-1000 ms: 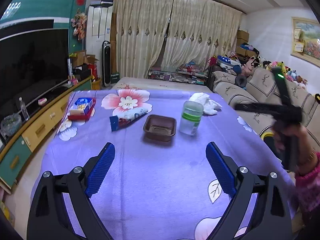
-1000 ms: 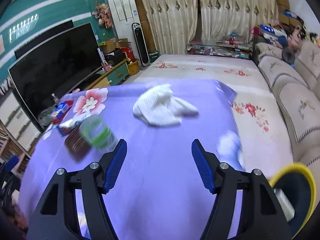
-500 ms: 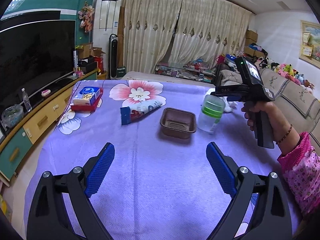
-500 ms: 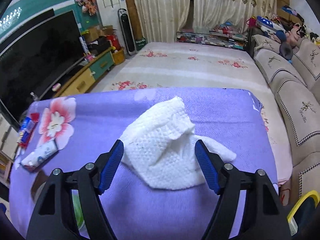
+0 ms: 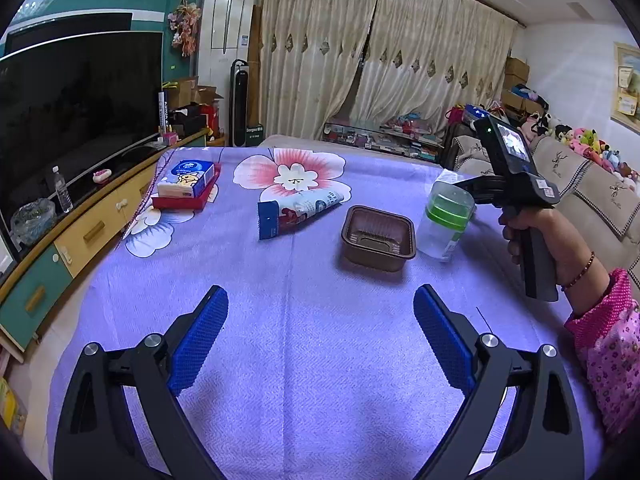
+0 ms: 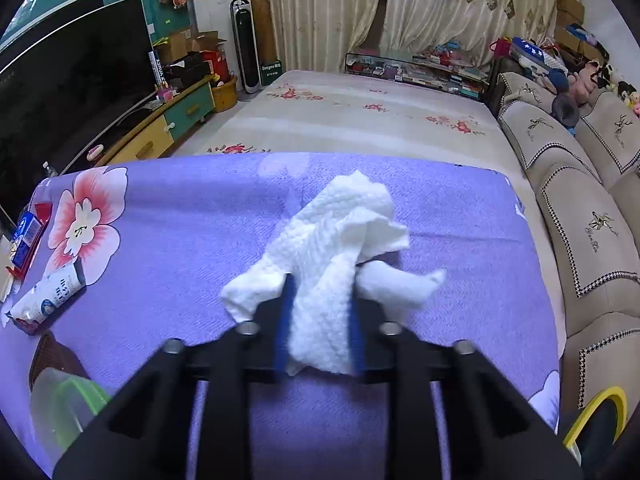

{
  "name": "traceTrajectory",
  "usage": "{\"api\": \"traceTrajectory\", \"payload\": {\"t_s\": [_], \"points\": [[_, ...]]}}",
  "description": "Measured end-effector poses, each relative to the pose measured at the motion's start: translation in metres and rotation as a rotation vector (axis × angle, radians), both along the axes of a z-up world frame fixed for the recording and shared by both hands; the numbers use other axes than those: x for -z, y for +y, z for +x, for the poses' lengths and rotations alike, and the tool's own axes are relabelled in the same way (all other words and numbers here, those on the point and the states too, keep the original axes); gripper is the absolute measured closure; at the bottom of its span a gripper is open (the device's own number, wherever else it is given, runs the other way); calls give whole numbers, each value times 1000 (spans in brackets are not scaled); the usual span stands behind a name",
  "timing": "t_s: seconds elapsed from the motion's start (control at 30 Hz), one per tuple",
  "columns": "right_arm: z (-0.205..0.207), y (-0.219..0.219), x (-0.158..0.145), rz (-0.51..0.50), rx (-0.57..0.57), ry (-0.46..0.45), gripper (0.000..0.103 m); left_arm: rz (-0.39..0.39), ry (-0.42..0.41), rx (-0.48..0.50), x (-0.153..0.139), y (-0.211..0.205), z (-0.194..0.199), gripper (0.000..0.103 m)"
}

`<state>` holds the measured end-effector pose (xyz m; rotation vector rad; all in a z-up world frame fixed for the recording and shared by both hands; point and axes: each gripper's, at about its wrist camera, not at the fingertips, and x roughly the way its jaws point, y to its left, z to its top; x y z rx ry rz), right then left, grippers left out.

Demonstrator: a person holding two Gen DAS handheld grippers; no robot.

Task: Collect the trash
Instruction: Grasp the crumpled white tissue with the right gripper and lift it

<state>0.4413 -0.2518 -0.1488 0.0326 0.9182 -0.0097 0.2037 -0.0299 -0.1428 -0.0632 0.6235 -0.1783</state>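
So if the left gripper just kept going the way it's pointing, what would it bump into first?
Probably the purple tablecloth: the left gripper, jaws open and empty, tilts down toward bare cloth. Nothing lies between its fingers and that spot. The brown tray sits farther on, slightly right; depth is hard to judge.

Not much legible here tbh. Far ahead of the hand-held gripper, the small green sign [image 6: 272, 69] at the tower fan's base seems to say "Deegoo", and the white box spine [image 6: 158, 67] by the TV reads something like "ASUS". Snack wrapper print is too blurry.
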Motion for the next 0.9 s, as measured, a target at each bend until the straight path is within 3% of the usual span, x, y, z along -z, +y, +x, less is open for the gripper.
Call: {"api": "traceTrajectory", "payload": {"t_s": [0.37, 0.63, 0.77, 0.9], "points": [[-51, -4, -37, 34, -27, -78, 91, 31, -23, 7, 0, -7, -1, 9], [-155, -36, -99, 43, 5, -259, 91, 38, -34, 9, -1, -9, -3, 6], [-207, -74, -109, 14, 96, -310, 91, 35, -34, 6, -1, -8, -3, 6], [-249, -130, -95, 1, 267, -299, 91, 40, -38, 6, -1, -9, -4, 6]]}}
